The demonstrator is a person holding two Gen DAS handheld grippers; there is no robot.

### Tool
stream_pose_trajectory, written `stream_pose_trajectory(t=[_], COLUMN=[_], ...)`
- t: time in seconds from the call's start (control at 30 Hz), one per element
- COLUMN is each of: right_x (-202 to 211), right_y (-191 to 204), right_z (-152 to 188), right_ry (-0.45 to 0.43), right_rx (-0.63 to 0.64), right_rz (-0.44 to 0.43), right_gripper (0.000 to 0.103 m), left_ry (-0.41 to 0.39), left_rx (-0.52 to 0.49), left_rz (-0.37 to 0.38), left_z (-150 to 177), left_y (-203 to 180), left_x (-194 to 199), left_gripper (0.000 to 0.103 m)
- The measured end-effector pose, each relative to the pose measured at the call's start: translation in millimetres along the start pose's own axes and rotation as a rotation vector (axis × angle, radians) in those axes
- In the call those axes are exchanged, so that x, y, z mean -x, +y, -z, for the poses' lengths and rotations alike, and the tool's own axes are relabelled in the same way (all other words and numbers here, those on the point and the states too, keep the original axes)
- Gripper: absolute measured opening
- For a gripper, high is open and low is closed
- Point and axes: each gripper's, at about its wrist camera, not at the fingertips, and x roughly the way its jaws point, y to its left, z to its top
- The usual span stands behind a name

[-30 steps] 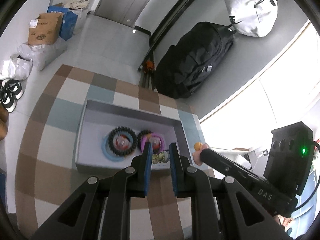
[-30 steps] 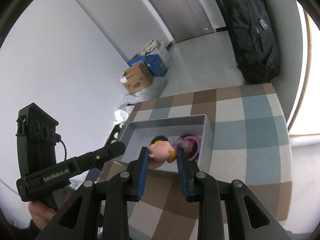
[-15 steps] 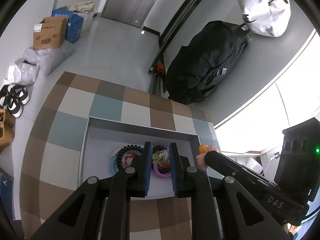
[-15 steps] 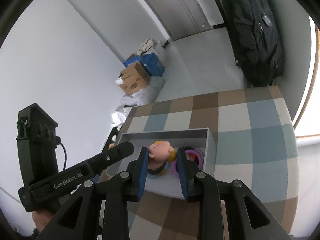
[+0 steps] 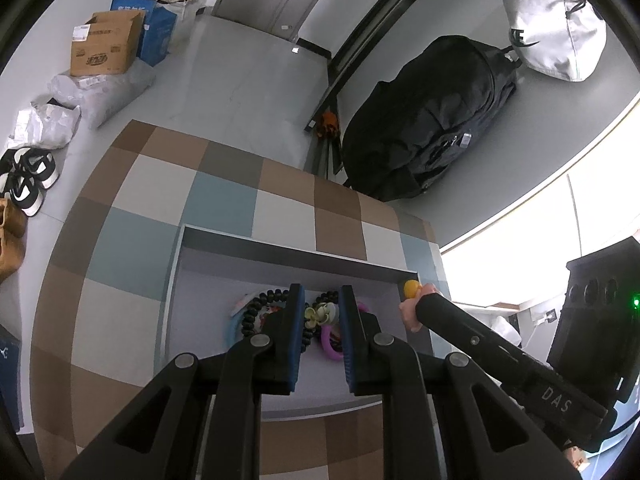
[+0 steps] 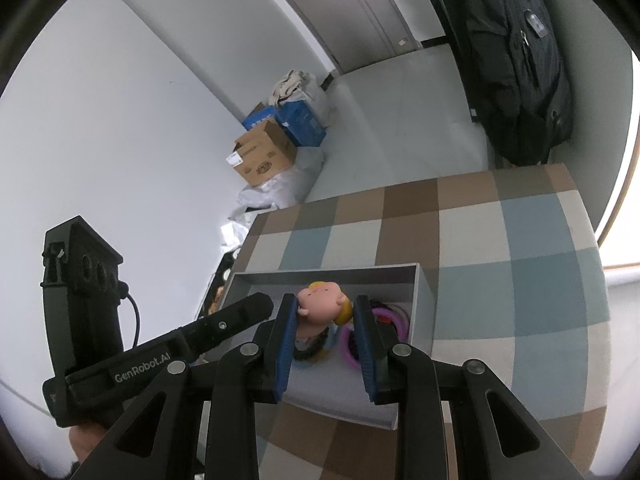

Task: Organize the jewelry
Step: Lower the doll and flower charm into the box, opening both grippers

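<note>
A black backpack (image 5: 428, 120) leans against the wall beside a pale grey bag (image 5: 554, 20). Across the floor, a cardboard box (image 5: 105, 46) sits next to a blue box (image 5: 158, 28), with black-and-white sandals (image 5: 28, 184) nearby. A checked cloth (image 5: 224, 200) covers the table.

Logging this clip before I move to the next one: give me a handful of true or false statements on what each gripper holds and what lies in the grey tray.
1. The right gripper is shut on the doll head. True.
2. The left gripper holds nothing. False: it is shut on a small flower charm.
3. The grey tray sits on a checked cloth. True.
4. The tray holds only the purple ring. False: a black bead bracelet and a light blue ring lie there too.
5. Both grippers are over the floor. False: both are above the tray.
</note>
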Motion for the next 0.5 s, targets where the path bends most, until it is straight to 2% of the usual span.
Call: stream_pose_trajectory(t=[0.17,0.27,0.37,0.4,0.47,0.5], right_x=[-3.6,-5.0,-2.8,-1.7,0.9,2.3], right_y=[-1.2,-3.4,-3.2,-3.1,-2.0,-2.0], right_z=[0.9,0.4,-0.3,-0.6,-1.0,-0.7], right_ry=[0.013,0.014,0.001,-0.005,-0.016,-0.020], right_rx=[-0.008,-0.023,-0.022,-0.021,-0.018,-0.019], right_rz=[0.000,-0.003,-0.010,-0.014,-0.020,-0.028], right_gripper=[0.027,0.027,0.029,0.029,0.030,0.031], left_ry=[0.012,-0.007,-0.001,0.005,0.000,-0.013], left_rx=[0.009,0.024,0.064,0.075,0.091,0.102], left_rz=[-0.002,-0.029,0.015,0.030,0.023,0.020], left_z=[0.9,1.2,0.1,-0.8,-1.3,-0.8], left_y=[0.4,2.5,7.1,7.7,8.5,9.3], left_x=[-2.8,-3.2,-2.4,-2.5,-1.7,-0.1], left_gripper=[0.012,0.013,0.014,0.019,0.041,0.060])
